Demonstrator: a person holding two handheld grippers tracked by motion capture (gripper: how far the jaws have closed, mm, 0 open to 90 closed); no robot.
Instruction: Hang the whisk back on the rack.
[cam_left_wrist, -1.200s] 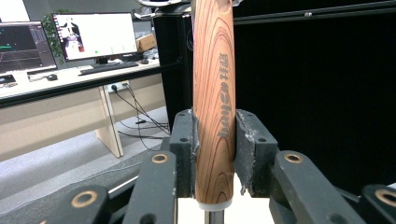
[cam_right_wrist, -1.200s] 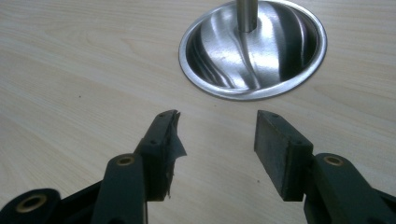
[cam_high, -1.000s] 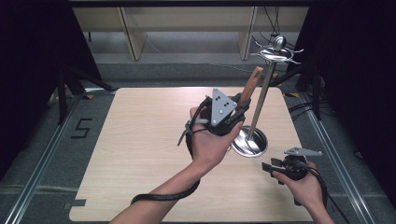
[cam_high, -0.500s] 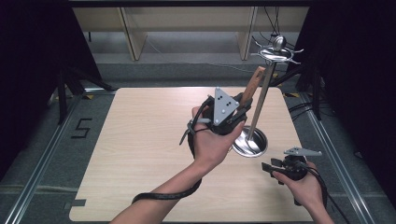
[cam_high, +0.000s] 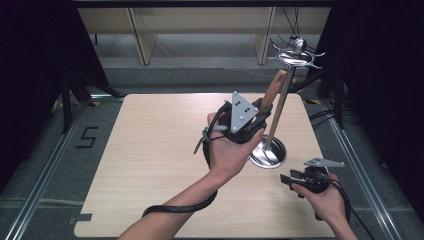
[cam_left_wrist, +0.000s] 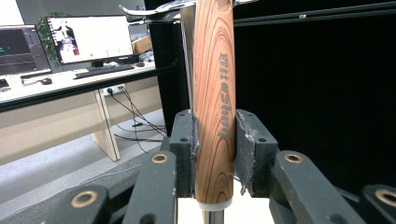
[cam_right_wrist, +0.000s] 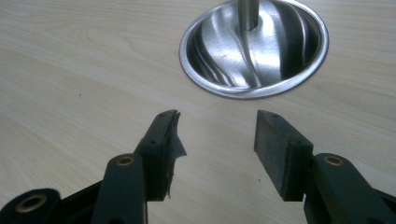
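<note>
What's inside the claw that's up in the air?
The left claw squeezes a wooden handle. The handle's lower end, below the pads, is hidden by the claw.

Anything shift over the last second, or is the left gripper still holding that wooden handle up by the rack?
Nothing visibly changed. The left gripper stays shut on the wooden handle, raised beside the metal rack near its hooked top. The right gripper still rests open and empty low over the table, just short of the rack's round base.
</note>
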